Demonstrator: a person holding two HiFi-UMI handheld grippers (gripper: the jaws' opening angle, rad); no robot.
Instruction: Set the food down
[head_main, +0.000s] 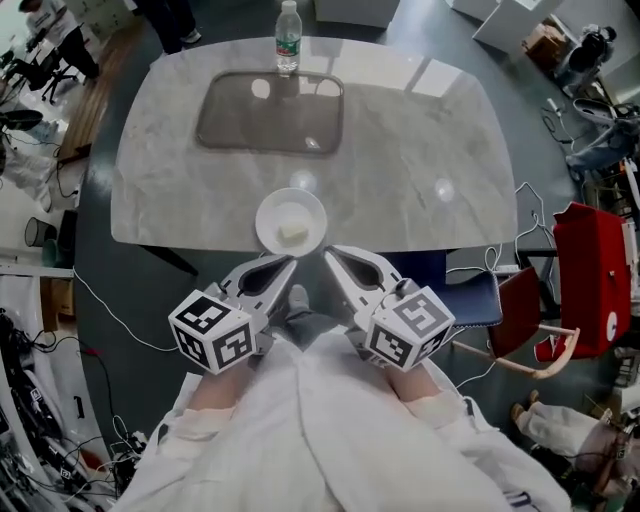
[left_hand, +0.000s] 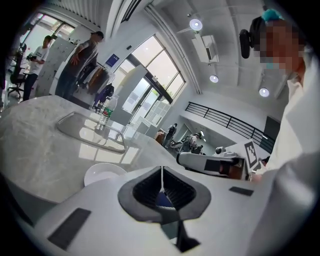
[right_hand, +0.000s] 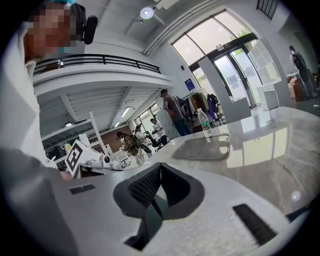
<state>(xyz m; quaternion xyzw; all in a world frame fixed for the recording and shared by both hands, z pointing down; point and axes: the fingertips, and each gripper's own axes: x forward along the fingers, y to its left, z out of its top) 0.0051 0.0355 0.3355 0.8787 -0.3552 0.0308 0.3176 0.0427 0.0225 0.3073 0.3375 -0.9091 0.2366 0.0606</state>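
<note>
A white bowl (head_main: 291, 222) with a pale lump of food (head_main: 293, 235) stands at the near edge of the marble table (head_main: 420, 150). In the head view my left gripper (head_main: 288, 263) and right gripper (head_main: 328, 252) point at the bowl from just below its near rim, one on each side, both shut. In the left gripper view the jaws (left_hand: 161, 169) are pressed together with nothing between them. There the bowl (left_hand: 101, 173) lies to their left, half hidden by the gripper body. The right gripper (right_hand: 160, 166) is shut and empty too, and no bowl shows in its view.
A water bottle (head_main: 287, 38) stands at the table's far edge behind a grey rectangular tray (head_main: 270, 112). A red chair (head_main: 592, 280) and a blue seat (head_main: 472, 298) are at the right. Cables run over the floor at the left. People stand beyond the table (left_hand: 80, 65).
</note>
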